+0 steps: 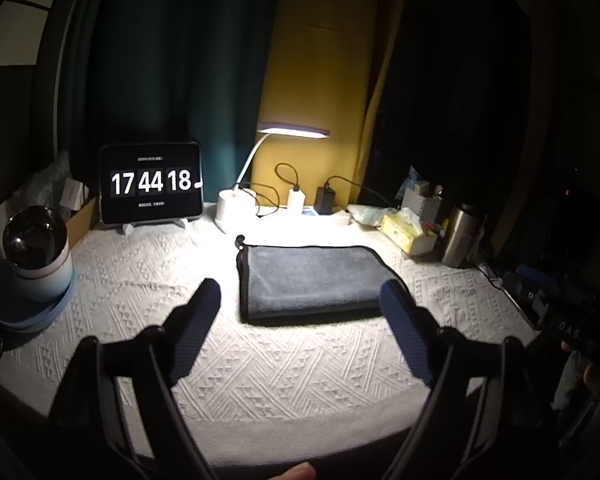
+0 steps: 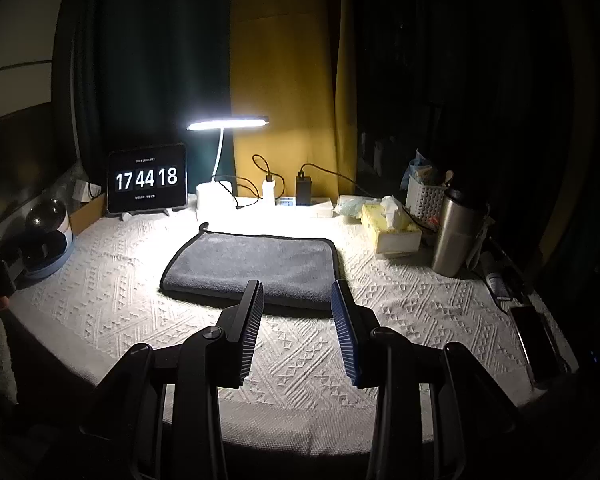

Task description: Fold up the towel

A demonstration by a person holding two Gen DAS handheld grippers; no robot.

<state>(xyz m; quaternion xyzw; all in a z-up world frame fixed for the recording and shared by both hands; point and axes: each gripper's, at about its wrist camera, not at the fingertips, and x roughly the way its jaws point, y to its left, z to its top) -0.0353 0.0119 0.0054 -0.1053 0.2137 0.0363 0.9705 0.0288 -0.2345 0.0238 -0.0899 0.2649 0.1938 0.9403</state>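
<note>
A grey towel [image 1: 312, 280] with a dark edging lies folded flat on the white patterned tablecloth [image 1: 140, 280], its hanging loop at the far left corner. It also shows in the right wrist view [image 2: 256, 264]. My left gripper [image 1: 302, 292] is open and empty, held above the cloth just in front of the towel's near edge. My right gripper [image 2: 298, 292] is open and empty, its fingertips over the towel's near edge toward its right end.
At the back stand a tablet clock [image 2: 147, 179], a lit desk lamp [image 2: 228, 124], chargers on a power strip [image 2: 304, 200], a tissue box [image 2: 392, 228], a white basket [image 2: 424, 200] and a steel flask [image 2: 456, 232]. A round camera [image 1: 36, 244] sits left. A phone [image 2: 536, 340] lies right.
</note>
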